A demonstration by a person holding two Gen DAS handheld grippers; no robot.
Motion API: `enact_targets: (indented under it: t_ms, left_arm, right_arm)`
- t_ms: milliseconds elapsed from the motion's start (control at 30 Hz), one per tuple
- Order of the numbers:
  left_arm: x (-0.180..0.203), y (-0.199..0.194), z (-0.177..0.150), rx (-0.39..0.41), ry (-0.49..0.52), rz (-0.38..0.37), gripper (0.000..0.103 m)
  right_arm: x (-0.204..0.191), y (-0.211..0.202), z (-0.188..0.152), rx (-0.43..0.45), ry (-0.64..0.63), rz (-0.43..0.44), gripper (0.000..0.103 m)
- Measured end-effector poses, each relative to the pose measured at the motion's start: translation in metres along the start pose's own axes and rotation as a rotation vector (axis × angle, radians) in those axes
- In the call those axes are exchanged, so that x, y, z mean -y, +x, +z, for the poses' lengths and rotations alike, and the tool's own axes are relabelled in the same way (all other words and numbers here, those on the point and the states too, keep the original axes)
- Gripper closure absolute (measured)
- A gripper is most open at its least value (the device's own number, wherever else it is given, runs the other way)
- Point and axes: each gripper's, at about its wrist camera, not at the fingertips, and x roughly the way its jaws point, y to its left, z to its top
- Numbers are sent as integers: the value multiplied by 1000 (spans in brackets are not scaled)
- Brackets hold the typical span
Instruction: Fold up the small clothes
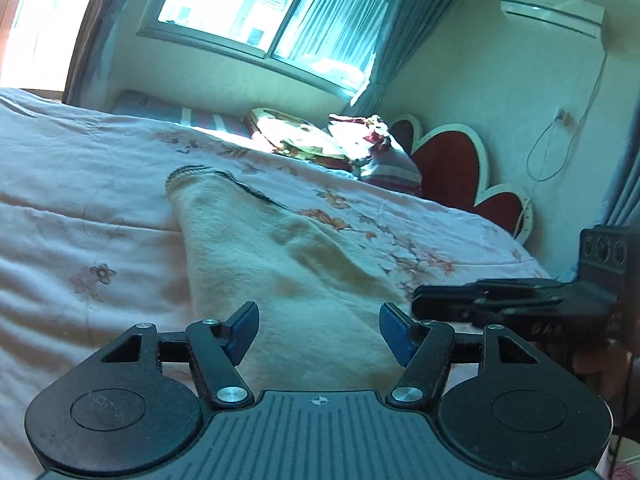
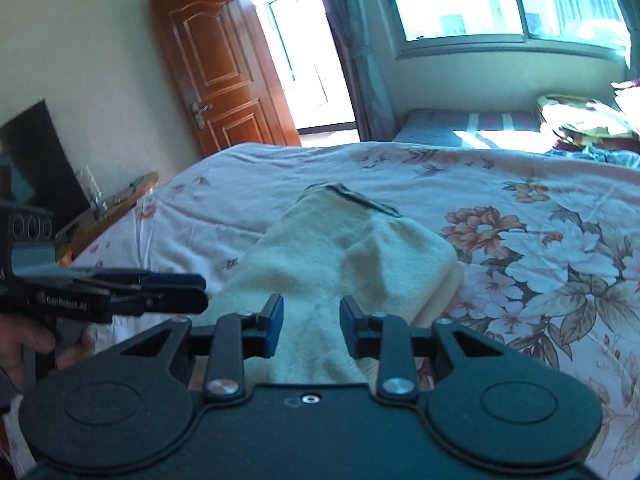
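A cream fleece garment (image 1: 280, 248) with a dark striped knit cuff (image 2: 354, 196) at its far end lies lengthwise on the bed, on a pink floral quilt (image 1: 80, 184). In the right wrist view it shows doubled over itself, one layer lying on another along its right side, and its near end runs under the right tongs (image 2: 311, 326).

The right tongs stand above that near end with their blue pads (image 2: 273, 326) a modest gap apart; the cloth passes beneath them, and whether the pads press on it cannot be told from this angle. The left tongs (image 1: 318, 330) hang over the near edge of the same garment, their pads spread wide with nothing pinched between them. Each pair of tongs shows side-on in the other's view, and a hand (image 2: 24, 344) grips the left one's handle.

Beyond the quilt, crumpled bedding (image 1: 304, 136) and a striped pillow (image 1: 390, 168) are piled against a red heart-shaped headboard (image 1: 452, 160). A window (image 1: 256, 4) with curtains, a wall air conditioner (image 1: 554, 10) and an open wooden door (image 2: 216, 68) surround the bed.
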Motion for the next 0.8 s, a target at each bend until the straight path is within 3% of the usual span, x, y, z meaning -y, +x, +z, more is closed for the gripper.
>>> enact_targets:
  t_ms: [100,200,333,400,433,467,600,700,800]
  left_arm:
    - [10,10,-17,-47,66,49,37]
    - [12,12,-21,-47,57,64,37]
    - [21,14,-22,-47,73,105,36]
    - [20,11,-10,-31,66,111,36]
    - [19,10,1,-4,71,128,36]
    - [15,10,11,15,74,140,36]
    - [-3,30,49,46,73,173,36]
    - [-13,51,65,22,76,194,36]
    - [-20,72,69,-30,84,214,36]
  right_arm:
    - [-6,10,-16,-57,-56,-48,77]
    - [0,20,-28,-111,-44,-72,83]
    - [4,22,-27,-131,10,-59,84]
    - [4,14,-17,-105,9,-54,80]
    - [5,10,-7,-59,3,-77,69]
    - [7,10,0,-33,4,-102,65]
    - [21,37,35,4,31,-165,71]
    - [34,64,48,-12,58,-181,82]
    - [39,77,51,-15,51,-188,83]
